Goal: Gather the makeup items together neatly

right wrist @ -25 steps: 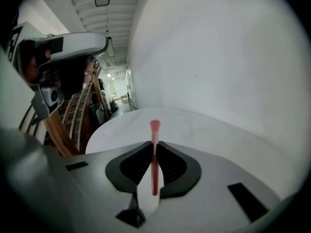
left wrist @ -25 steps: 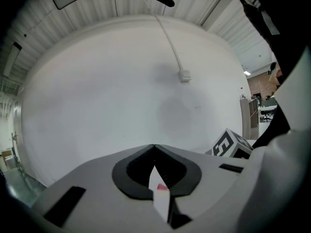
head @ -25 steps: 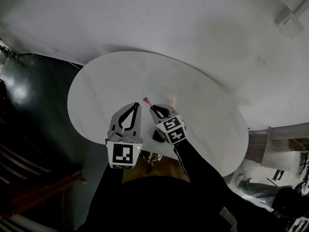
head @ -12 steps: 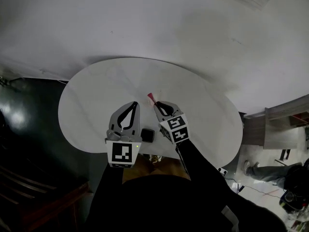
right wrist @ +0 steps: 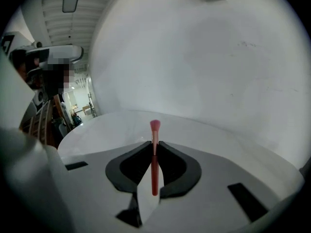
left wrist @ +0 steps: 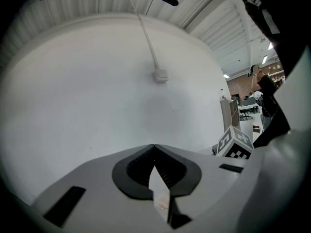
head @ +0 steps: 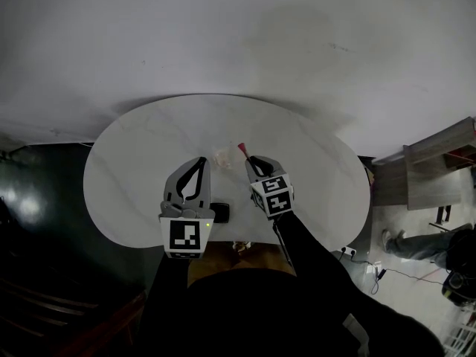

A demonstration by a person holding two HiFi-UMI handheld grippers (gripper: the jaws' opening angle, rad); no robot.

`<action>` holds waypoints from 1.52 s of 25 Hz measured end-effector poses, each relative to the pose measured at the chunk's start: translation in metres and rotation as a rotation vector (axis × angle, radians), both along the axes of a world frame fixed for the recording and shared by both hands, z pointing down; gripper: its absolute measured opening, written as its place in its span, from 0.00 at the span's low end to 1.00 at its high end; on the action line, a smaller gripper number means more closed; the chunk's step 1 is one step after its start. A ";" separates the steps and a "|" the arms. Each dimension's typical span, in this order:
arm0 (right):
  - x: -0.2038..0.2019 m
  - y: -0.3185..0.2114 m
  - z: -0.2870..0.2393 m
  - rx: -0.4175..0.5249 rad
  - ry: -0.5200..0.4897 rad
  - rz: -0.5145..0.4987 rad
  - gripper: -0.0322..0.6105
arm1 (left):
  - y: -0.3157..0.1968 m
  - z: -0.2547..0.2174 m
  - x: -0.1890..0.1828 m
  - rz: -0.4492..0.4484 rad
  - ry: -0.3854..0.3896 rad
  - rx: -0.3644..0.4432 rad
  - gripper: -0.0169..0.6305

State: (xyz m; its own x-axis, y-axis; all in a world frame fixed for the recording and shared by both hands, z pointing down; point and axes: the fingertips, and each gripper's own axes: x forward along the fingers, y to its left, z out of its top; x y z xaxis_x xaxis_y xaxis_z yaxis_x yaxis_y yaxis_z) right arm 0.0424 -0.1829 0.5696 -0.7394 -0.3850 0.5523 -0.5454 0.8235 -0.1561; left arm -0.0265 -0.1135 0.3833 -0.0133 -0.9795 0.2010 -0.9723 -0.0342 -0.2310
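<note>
My right gripper (right wrist: 154, 143) clamps the pink brush (right wrist: 155, 126) above the middle of the counter (head: 141, 155). My left gripper (left wrist: 154, 146) is closed on nothing. A black compact (head: 219, 213) lies at the counter's near edge.

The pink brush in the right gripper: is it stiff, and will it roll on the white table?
Probably stiff: the pink brush stands straight, without sag, in the closed jaws of the right gripper. It looks thin, so it is likely light. Its handle seems round, so it may roll on the smooth table.
</note>
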 end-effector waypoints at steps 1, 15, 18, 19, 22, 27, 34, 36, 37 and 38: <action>0.003 -0.003 0.006 -0.001 0.014 0.015 0.15 | -0.001 0.002 -0.001 0.003 -0.003 -0.004 0.05; 0.014 -0.033 0.064 -0.096 0.102 0.196 0.15 | -0.002 0.017 -0.021 -0.007 0.012 -0.024 0.05; 0.016 -0.038 0.077 -0.112 0.138 0.219 0.15 | 0.001 0.023 -0.027 -0.020 0.027 -0.029 0.05; 0.017 -0.039 0.084 -0.119 0.165 0.233 0.15 | 0.002 0.025 -0.030 -0.023 0.024 -0.038 0.05; 0.024 -0.041 0.104 -0.143 0.231 0.291 0.15 | 0.003 0.023 -0.038 -0.034 0.021 -0.049 0.05; 0.022 -0.040 0.103 -0.138 0.222 0.307 0.18 | 0.010 0.026 -0.046 -0.051 0.018 -0.055 0.05; 0.018 -0.040 0.079 -0.052 0.188 0.277 0.28 | 0.013 0.021 -0.049 -0.053 0.032 -0.035 0.05; 0.015 -0.040 0.065 -0.031 0.155 0.261 0.28 | 0.014 0.018 -0.049 -0.052 0.032 -0.023 0.05; 0.013 -0.041 0.056 -0.016 0.138 0.252 0.28 | 0.014 0.017 -0.048 -0.051 0.029 -0.019 0.05; 0.011 -0.041 0.046 0.001 0.119 0.244 0.28 | 0.015 0.015 -0.048 -0.050 0.024 -0.018 0.05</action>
State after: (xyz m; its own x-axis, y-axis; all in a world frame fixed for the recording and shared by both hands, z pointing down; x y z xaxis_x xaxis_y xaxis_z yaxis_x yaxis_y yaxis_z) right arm 0.0535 -0.2240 0.6154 -0.5541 -0.5448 0.6294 -0.7425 0.6654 -0.0777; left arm -0.0741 -0.0990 0.3986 -0.0567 -0.9739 0.2197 -0.9782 0.0102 -0.2072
